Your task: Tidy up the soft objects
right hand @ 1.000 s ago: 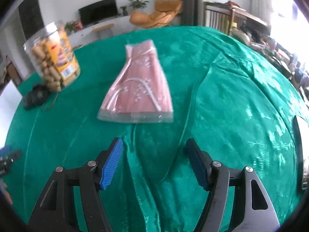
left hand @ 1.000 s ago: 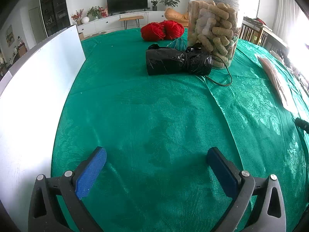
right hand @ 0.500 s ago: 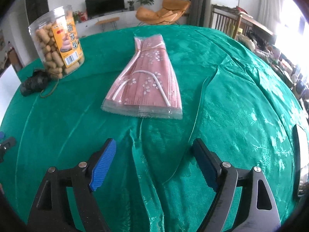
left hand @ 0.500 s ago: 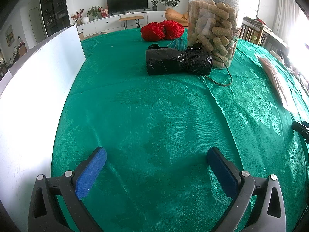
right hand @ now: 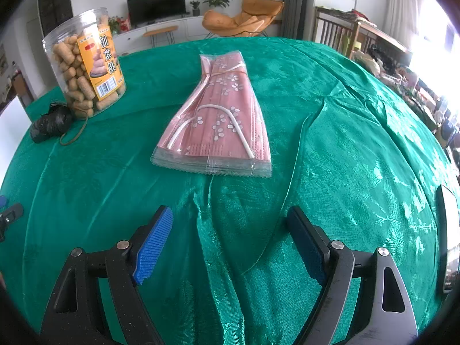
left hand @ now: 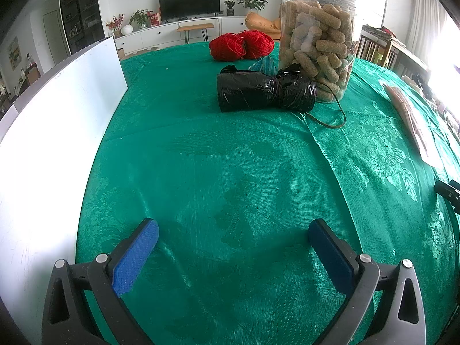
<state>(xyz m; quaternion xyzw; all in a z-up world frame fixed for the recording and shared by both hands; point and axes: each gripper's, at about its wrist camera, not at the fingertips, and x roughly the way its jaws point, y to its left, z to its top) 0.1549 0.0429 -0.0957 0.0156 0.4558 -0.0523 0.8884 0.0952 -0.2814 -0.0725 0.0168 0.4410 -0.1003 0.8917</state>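
Observation:
A clear pack of pink flowered face masks [right hand: 218,126] lies flat on the green tablecloth, straight ahead of my right gripper [right hand: 230,230], which is open and empty a short way before it. The pack's edge shows at the right of the left wrist view [left hand: 411,118]. A black plastic roll [left hand: 264,92] lies ahead of my left gripper [left hand: 233,238], which is open, empty and far from it. Two red yarn balls [left hand: 241,47] lie behind the roll. The roll also shows in the right wrist view [right hand: 50,123].
A tall clear jar of snack sticks [left hand: 316,40] stands right behind the black roll, seen also in the right wrist view [right hand: 86,63]. A white board [left hand: 57,120] stands along the table's left side. A dark flat device [right hand: 448,235] lies at the table's right edge.
My right gripper has tilted and moved closer to the mask pack, which now sits larger and more centred. My left gripper has stayed still.

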